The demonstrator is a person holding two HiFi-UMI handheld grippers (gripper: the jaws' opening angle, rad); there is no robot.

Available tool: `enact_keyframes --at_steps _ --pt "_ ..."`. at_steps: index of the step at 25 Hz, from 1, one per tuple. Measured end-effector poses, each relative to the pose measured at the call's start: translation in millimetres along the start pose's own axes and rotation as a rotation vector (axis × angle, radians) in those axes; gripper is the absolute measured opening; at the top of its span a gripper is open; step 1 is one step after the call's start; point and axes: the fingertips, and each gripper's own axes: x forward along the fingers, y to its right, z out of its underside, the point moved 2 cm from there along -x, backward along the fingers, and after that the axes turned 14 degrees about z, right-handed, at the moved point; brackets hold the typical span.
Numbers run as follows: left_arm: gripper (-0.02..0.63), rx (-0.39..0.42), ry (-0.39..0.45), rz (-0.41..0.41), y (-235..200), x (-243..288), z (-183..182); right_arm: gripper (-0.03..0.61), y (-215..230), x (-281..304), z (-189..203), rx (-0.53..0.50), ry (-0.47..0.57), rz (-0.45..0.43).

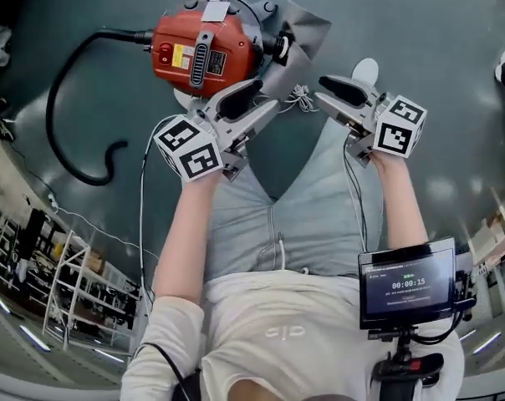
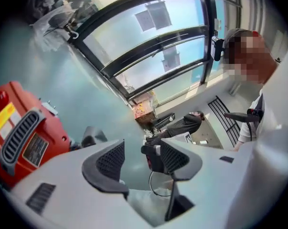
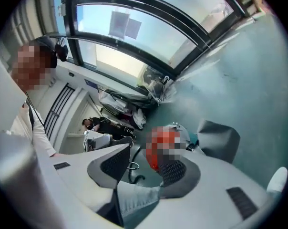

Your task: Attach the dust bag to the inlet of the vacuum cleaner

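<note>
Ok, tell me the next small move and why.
Probably lower the right gripper toward the grey dust bag beside the red vacuum cleaner. Both it and the left gripper are open, empty, and short of the bag.

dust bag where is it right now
In the head view the grey dust bag lies on the floor just right of the red vacuum cleaner, beyond the open jaws of the left gripper.

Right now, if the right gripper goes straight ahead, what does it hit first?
Probably the red vacuum cleaner, sitting dead ahead between the right gripper's open jaws; the dust bag lies off to one side. Depth is unclear.
</note>
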Motion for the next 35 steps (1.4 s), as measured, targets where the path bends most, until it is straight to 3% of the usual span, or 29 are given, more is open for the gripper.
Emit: enact_keyframes --at_steps 4,9,11,15,18,22,25,29,33,34,35 --pt "0.224 0.137 0.012 -0.024 5 2 -31 0.189 -7 1 -17 -0.054 0.098 0.002" --pt "0.224 0.464 -0.037 -0.056 15 -2 -89 0.189 -29 16 -84 -0.182 0.31 -0.055" --pt "0.224 0.553 -0.045 -0.053 29 13 -115 0.189 -45 9 -119 -0.273 0.392 -0.052" --pt "0.224 0.654 0.007 -0.053 36 33 -165 0.187 -67 11 -175 -0.448 0.522 -0.021" --pt "0.224 0.802 0.044 -0.071 32 28 -215 0.186 -90 28 -222 -0.559 0.664 -0.039" --pt "0.224 0.987 0.129 -0.073 103 21 -269 0.186 -163 -9 -272 -0.729 0.819 -0.024" --pt "0.222 1.091 0.167 -0.068 143 18 -295 0.186 -202 -31 -295 -0.829 0.905 -0.003" --pt "0.224 1.228 0.192 -0.072 186 14 -328 0.186 -242 -53 -323 -0.886 1.021 -0.042" --pt "0.222 1.272 0.285 -0.063 218 -4 -344 0.186 -268 -65 -336 -0.908 1.087 -0.041" --pt "0.2 1.287 0.308 -0.08 219 -8 -346 0.186 -268 -66 -339 -0.903 1.092 -0.04" --pt "0.104 1.301 0.325 -0.109 218 -12 -348 0.186 -267 -68 -340 -0.901 1.093 -0.045"
